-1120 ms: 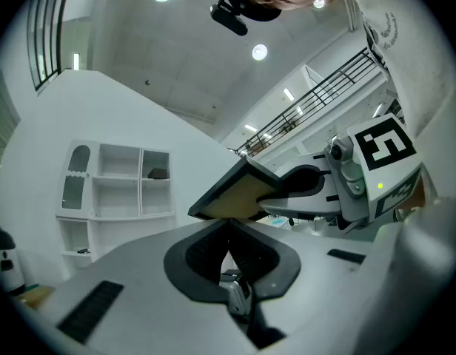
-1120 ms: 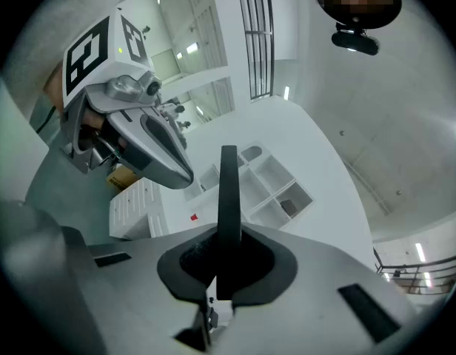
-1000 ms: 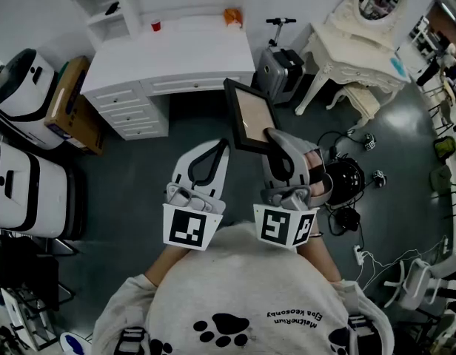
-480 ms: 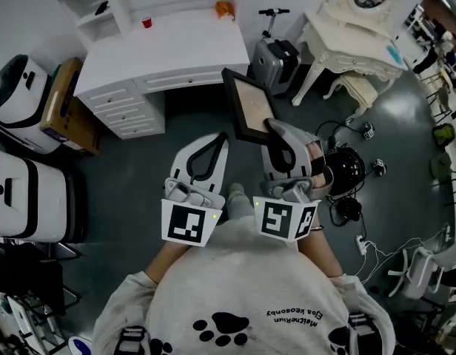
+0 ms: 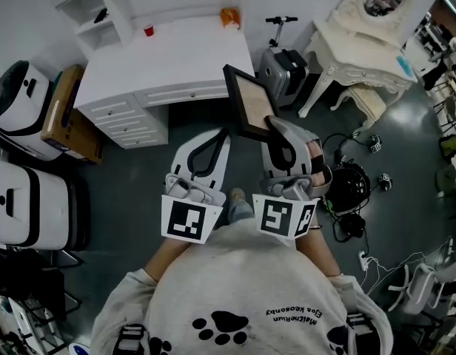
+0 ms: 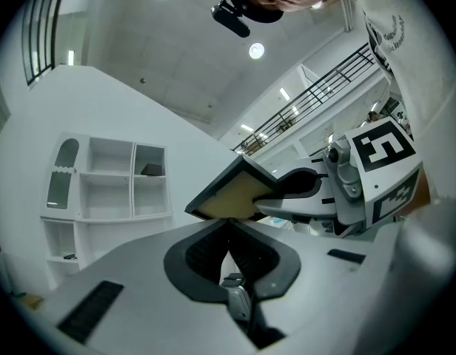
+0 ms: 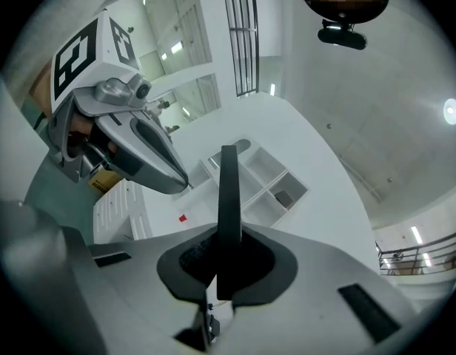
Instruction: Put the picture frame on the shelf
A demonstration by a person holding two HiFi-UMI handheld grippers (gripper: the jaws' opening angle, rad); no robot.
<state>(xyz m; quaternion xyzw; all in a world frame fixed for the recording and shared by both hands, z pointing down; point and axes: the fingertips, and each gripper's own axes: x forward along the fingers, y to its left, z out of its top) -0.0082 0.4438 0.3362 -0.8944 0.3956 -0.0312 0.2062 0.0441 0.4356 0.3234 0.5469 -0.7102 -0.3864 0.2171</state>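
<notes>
Above the dark floor, just short of the desk's (image 5: 176, 58) front edge, the right gripper (image 5: 272, 126) pinches the picture frame (image 5: 249, 102) by its lower edge, holding it upright. Beside it, the left gripper (image 5: 223, 133) has its jaws pressed together on nothing. The white shelf (image 5: 84, 9) stands at the desk's back left corner. What looks like a red cup (image 5: 148, 29) sits near the back edge.

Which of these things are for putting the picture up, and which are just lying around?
For the job:
- picture frame, clamped in the right gripper
- white shelf

Just lying about:
- red cup and orange thing on the white desk
- suitcase
- cardboard box
- dressing table
</notes>
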